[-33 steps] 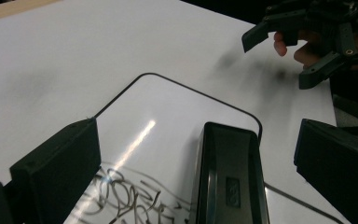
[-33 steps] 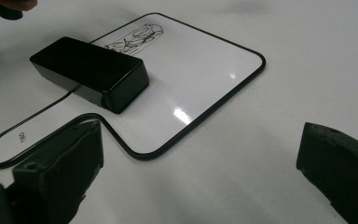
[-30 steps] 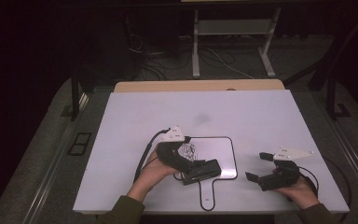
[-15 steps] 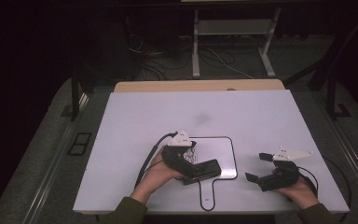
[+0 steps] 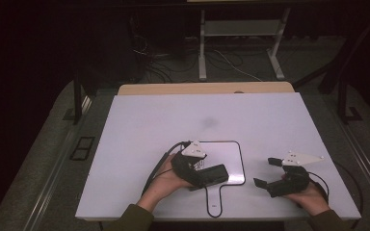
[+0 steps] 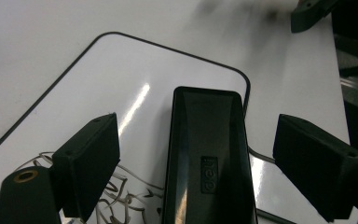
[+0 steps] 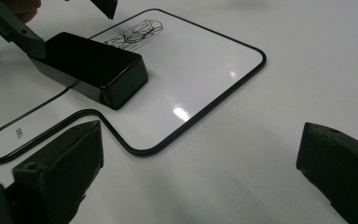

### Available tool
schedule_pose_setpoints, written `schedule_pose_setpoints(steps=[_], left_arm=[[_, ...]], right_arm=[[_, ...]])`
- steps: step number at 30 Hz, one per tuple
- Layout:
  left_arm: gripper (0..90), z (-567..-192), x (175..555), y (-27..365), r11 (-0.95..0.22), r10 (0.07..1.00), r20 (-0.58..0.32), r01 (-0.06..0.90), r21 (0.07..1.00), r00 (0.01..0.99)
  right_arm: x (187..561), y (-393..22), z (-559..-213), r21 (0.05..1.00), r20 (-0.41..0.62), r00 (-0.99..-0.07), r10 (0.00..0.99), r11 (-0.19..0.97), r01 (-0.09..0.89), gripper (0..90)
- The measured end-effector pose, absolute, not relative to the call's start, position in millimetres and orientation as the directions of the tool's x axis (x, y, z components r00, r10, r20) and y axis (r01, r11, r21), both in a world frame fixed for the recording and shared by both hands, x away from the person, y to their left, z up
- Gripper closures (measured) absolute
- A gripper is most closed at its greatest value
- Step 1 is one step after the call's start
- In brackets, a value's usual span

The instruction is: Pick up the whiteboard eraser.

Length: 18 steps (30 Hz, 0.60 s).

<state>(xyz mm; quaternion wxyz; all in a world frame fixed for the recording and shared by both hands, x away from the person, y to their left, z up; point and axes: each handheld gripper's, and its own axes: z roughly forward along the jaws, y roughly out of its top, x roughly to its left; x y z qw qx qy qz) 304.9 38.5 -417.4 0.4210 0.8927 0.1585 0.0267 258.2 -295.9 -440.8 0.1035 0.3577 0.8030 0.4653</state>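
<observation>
Down near the front edge of the pale table (image 5: 139,125), a small white handheld whiteboard with a thin black rim and a short handle (image 5: 231,159) is lying flat, and a black rectangular plastic eraser block (image 5: 213,174) is sitting on its lower left part. Scribbled black marker lines (image 7: 137,32) are showing on the board just beyond the eraser, at the end nearest the person's left hand (image 5: 161,185).

That hand is holding the left gripper (image 6: 198,163) over the board, with the eraser lying lengthwise between its two black jaws. The jaws have just been closing in on the block. In the left gripper view, a strip of white board is showing on each side between eraser and pads (image 6: 91,156), so they are standing part open and not yet pressing on it.

Off to the right, well apart from the board, the right hand (image 5: 310,195) is resting on the table with the right gripper (image 5: 267,173) pointing toward the whiteboard. Its jaws are standing wide open with nothing between them but bare table, and the board's rounded corner is lying just ahead of them.
</observation>
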Motion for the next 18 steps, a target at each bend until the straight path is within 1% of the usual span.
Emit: schedule_pose_setpoints(steps=[8, 13, 14, 18], left_arm=[[15.6, -421, 303, 33, -0.646, 0.293, -0.066, 0.249, 0.722, 0.954], [19.8, -423, 302, 29, -0.689, 0.289, -0.049, 0.243, 0.683, 0.956], [20.6, -424, 301, 27, -0.679, 0.302, -0.063, 0.261, 0.687, 0.951], [24.6, -424, 300, 24, -0.705, 0.301, -0.064, 0.267, 0.657, 0.952]], right_arm=[[259, -297, -441, 0.822, 0.166, -0.719, 0.675, 0.308, 0.478, 0.0], [259, -297, -441, 0.821, 0.165, -0.719, 0.675, 0.310, 0.480, 0.0], [259, -297, -441, 0.820, 0.164, -0.719, 0.676, 0.311, 0.480, 0.0], [259, -297, -441, 0.819, 0.163, -0.719, 0.676, 0.314, 0.480, 0.0]])
